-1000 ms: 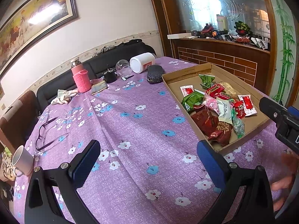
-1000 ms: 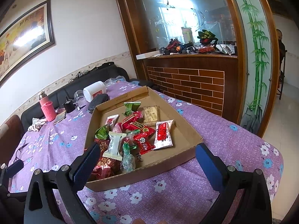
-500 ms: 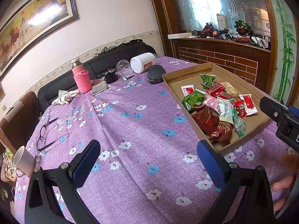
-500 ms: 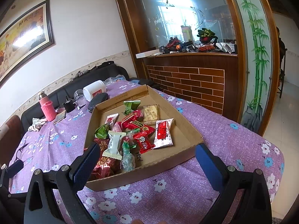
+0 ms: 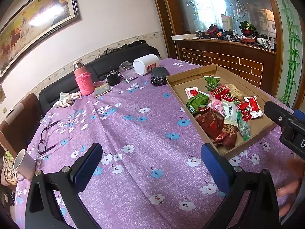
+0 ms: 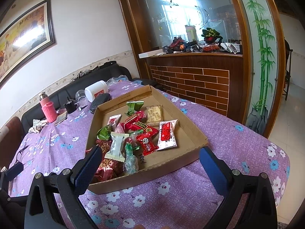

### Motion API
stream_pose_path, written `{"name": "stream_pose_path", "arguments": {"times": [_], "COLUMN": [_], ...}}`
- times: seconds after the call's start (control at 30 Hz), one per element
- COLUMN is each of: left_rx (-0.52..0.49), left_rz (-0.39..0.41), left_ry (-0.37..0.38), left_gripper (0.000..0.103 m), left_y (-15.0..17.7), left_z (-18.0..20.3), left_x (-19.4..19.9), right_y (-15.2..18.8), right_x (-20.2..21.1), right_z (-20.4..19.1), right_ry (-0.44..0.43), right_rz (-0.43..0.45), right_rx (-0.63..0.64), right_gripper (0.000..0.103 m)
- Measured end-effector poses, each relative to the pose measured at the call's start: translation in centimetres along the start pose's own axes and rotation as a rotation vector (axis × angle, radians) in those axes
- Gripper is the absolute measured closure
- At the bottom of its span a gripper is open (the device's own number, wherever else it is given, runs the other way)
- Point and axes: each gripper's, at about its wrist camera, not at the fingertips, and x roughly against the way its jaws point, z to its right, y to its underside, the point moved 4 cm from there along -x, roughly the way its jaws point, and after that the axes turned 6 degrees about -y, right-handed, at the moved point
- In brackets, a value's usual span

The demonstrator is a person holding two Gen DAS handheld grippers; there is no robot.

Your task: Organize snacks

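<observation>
Left wrist view: the left gripper (image 5: 151,164) hangs above the purple flowered tablecloth (image 5: 133,133) with its blue-padded jaws spread wide and nothing between them. To its right lies a shallow cardboard tray (image 5: 192,74), its long axis running from the near table edge away toward the brick-faced counter (image 5: 228,61). The wrapped snacks (image 5: 219,110) are heaped along the tray's left side. The dark red packets (image 5: 211,123) lie nearest the camera, with a green packet (image 5: 196,102) behind them. At the far end of the table stand a pink bottle (image 5: 83,78), a white jar (image 5: 145,64) lying on its side and a dark case (image 5: 158,73). Glasses (image 5: 47,135) and a white mug (image 5: 22,165) sit at the left. Part of the right gripper's body juts in at the right edge.

Right wrist view: the right gripper (image 6: 147,162) is held just before the tray's near corner, jaws wide apart and empty. The left pad overlaps the dark red packets. A white-and-red packet (image 6: 167,134) lies lengthwise, pointing away from the camera. Next to it are a red candy (image 6: 146,143), a pale green-white packet (image 6: 118,145) and a beige biscuit packet (image 6: 154,114) farther back.
</observation>
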Motion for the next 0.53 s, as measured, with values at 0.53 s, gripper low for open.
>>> {"name": "stream_pose_path", "arguments": {"times": [0.53], "left_rx": [0.047], "left_rz": [-0.047], "left_ry": [0.05], "left_gripper": [0.0], "left_y": [0.08], "left_z": [-0.84], "left_x": [-0.14], "right_y": [-0.04], "right_x": [0.16], "right_z": [-0.32], "right_ry": [-0.009], "right_rz": [0.003], "right_rx": [0.005], "right_gripper": [0.001]}}
